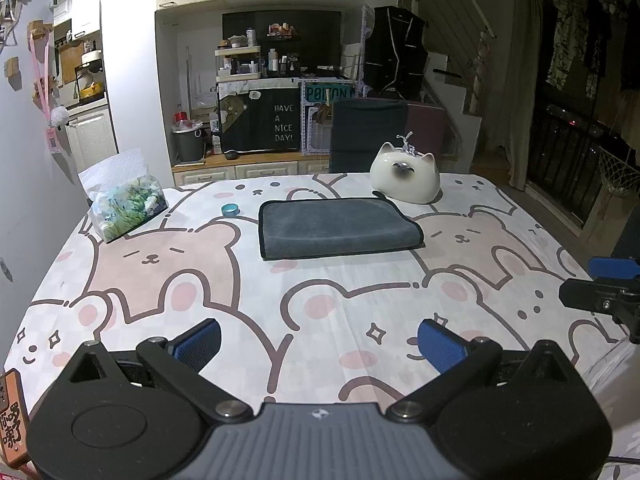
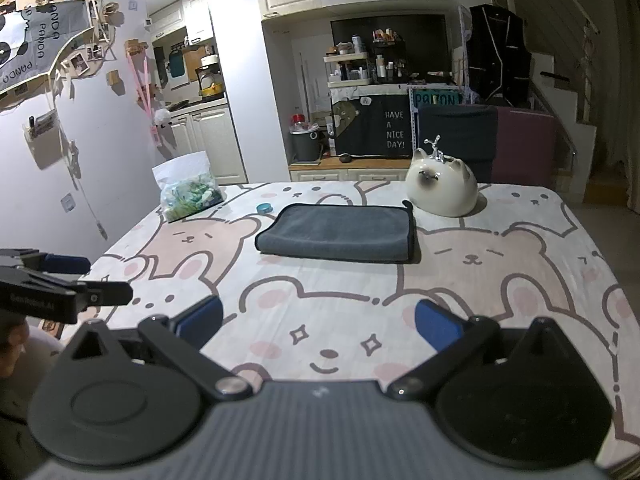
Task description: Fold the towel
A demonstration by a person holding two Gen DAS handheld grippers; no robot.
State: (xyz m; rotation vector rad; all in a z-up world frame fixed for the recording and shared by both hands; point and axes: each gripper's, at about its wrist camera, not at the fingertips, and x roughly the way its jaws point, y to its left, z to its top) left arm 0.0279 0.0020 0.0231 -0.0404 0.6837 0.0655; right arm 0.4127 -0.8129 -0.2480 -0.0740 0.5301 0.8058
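Observation:
A dark grey towel [image 1: 338, 228] lies folded into a flat rectangle on the far middle of the table; it also shows in the right wrist view [image 2: 340, 232]. My left gripper [image 1: 320, 346] is open and empty, held above the near table edge, well short of the towel. My right gripper [image 2: 318, 328] is open and empty too, also over the near edge. The right gripper shows at the right edge of the left wrist view [image 1: 612, 286], and the left gripper shows at the left edge of the right wrist view [image 2: 60, 280].
The table has a bear-print cloth [image 1: 320, 300]. A white ceramic cat [image 1: 406, 176] stands just behind the towel's far right corner. A small teal ring [image 1: 230, 210] lies left of the towel. A plastic bag with green contents [image 1: 124, 200] sits at the far left.

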